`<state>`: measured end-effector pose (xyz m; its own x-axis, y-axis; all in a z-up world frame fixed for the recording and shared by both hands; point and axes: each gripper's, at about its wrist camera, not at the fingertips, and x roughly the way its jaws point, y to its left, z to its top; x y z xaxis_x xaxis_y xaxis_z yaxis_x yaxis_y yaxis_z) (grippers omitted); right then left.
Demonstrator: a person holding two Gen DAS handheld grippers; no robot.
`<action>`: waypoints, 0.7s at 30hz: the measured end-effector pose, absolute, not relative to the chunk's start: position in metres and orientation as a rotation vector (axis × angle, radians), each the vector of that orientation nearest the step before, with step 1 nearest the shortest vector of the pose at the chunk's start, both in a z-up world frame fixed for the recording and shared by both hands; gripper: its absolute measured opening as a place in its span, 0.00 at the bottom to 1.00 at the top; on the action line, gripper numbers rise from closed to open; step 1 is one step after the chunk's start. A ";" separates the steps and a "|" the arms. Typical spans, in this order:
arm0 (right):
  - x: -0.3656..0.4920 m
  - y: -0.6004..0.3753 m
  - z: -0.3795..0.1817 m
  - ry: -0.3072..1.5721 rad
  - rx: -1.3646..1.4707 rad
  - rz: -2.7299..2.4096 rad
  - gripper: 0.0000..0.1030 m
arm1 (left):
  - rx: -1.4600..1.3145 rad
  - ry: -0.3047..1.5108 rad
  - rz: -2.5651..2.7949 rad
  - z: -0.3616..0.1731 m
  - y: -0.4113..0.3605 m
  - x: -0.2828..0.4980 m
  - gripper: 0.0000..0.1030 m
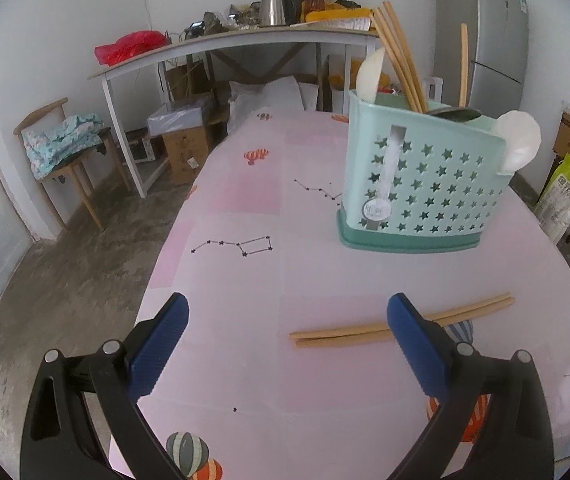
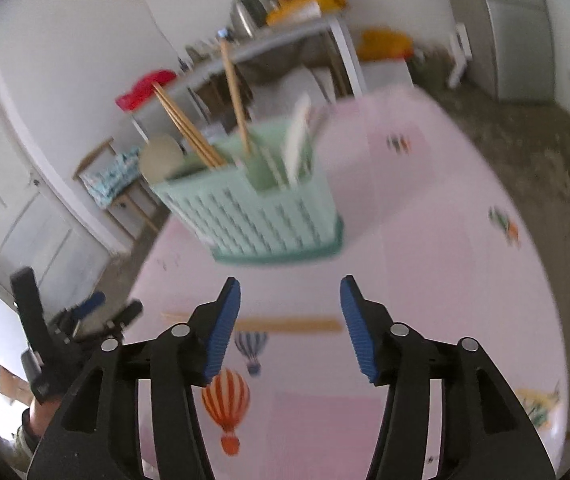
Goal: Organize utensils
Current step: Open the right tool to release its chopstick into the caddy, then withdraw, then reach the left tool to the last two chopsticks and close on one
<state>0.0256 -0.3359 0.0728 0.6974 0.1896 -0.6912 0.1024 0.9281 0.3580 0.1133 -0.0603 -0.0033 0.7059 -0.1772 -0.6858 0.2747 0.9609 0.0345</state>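
Most of your job looks done; the caddy (image 1: 417,176) at one o'clock already holds chopsticks and spoons; one pair of chopsticks (image 1: 345,334) remains on the worktop (image 1: 245,280); your left tongs (image 1: 287,340) and right tongs (image 2: 291,324) gape empty above it.

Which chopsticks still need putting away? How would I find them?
Find the pink table with balloon pictures, then the mint-green star-holed utensil basket standing on it. Nearer than the basket, a pair of wooden chopsticks lies flat on the cloth; the other chopsticks stand upright inside the basket.
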 end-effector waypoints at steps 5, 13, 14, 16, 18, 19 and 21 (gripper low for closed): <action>0.028 -0.331 0.059 0.856 0.376 0.056 0.58 | 0.168 0.766 -0.235 -0.009 -0.064 0.115 0.94; 0.024 -0.330 0.054 0.875 0.351 0.067 0.60 | 0.190 0.759 -0.215 -0.010 -0.069 0.115 0.94; 0.024 -0.329 0.054 0.874 0.347 0.069 0.60 | 0.192 0.759 -0.215 -0.010 -0.069 0.115 0.94; 0.024 -0.328 0.055 0.873 0.341 0.072 0.60 | 0.196 0.759 -0.214 -0.011 -0.069 0.114 0.94; 0.024 -0.327 0.056 0.872 0.339 0.075 0.60 | 0.196 0.760 -0.215 -0.011 -0.070 0.114 0.94; 0.024 -0.327 0.056 0.873 0.337 0.075 0.60 | 0.197 0.759 -0.214 -0.011 -0.070 0.114 0.94; 0.024 -0.326 0.055 0.875 0.335 0.077 0.60 | 0.198 0.757 -0.212 -0.011 -0.069 0.114 0.94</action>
<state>0.0245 -0.3260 0.0555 0.6417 0.2021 -0.7399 0.0702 0.9451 0.3190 0.1136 -0.0695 -0.0109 0.7076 -0.1191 -0.6965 0.2606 0.9602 0.1006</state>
